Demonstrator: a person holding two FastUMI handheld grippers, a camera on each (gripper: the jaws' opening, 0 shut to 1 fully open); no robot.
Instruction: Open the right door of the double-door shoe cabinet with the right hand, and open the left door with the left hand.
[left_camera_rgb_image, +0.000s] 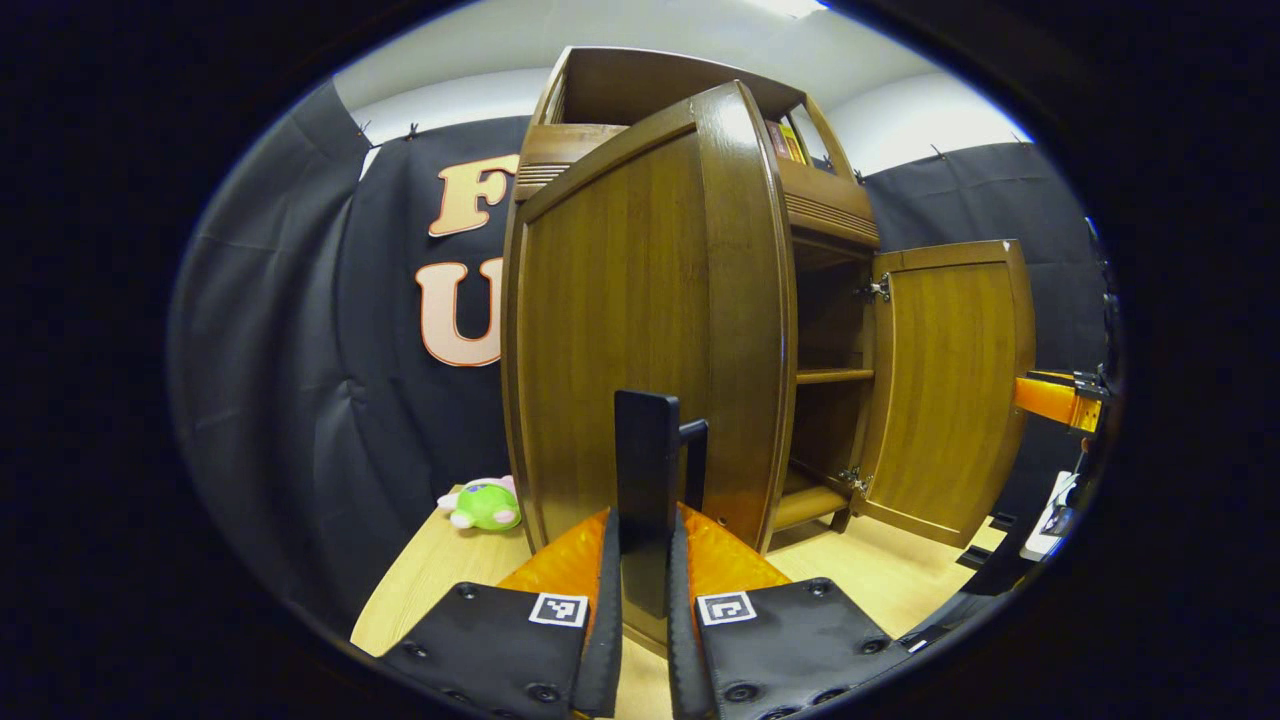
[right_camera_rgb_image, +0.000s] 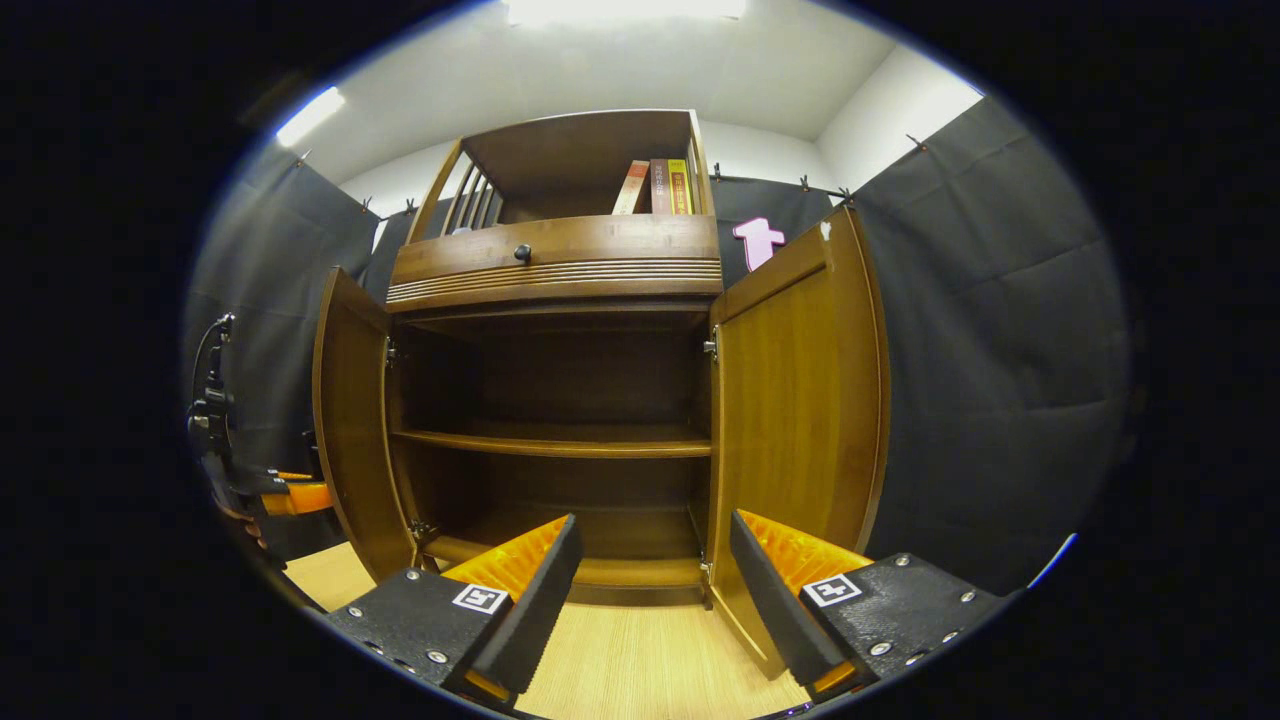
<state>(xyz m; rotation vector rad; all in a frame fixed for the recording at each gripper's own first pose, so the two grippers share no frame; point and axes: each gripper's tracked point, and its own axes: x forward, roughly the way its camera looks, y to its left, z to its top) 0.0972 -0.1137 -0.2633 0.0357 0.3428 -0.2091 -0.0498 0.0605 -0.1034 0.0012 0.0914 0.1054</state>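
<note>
Your left claw (left_camera_rgb_image: 645, 610) is clenched on the dark handle (left_camera_rgb_image: 648, 470) of the left door (left_camera_rgb_image: 640, 330), both pads pressing its flat sides; the door stands swung well out from the shoe cabinet (right_camera_rgb_image: 560, 400), which rests on the light wooden worktop (right_camera_rgb_image: 620, 670). In the right gripper view the right claw (right_camera_rgb_image: 650, 590) is released, its fingers spread apart and holding nothing, aimed at the open interior with the shelf (right_camera_rgb_image: 555, 443) at 12 o'clock. The right door (right_camera_rgb_image: 800, 400) is also swung wide, at about 2 o'clock from that claw. Judge both doors as rigid wood panels on metal hinges (left_camera_rgb_image: 878, 290): moderately heavy, stiff, not fragile, and free to swing only along the hinge arc. Take hold at the handle, far from the hinges, where leverage is greatest. The varnished face looks slippery, so do not rely on pinching the panel edge. Pull along the arc; a straight pull would likely strain the hinges or shift the cabinet
</note>
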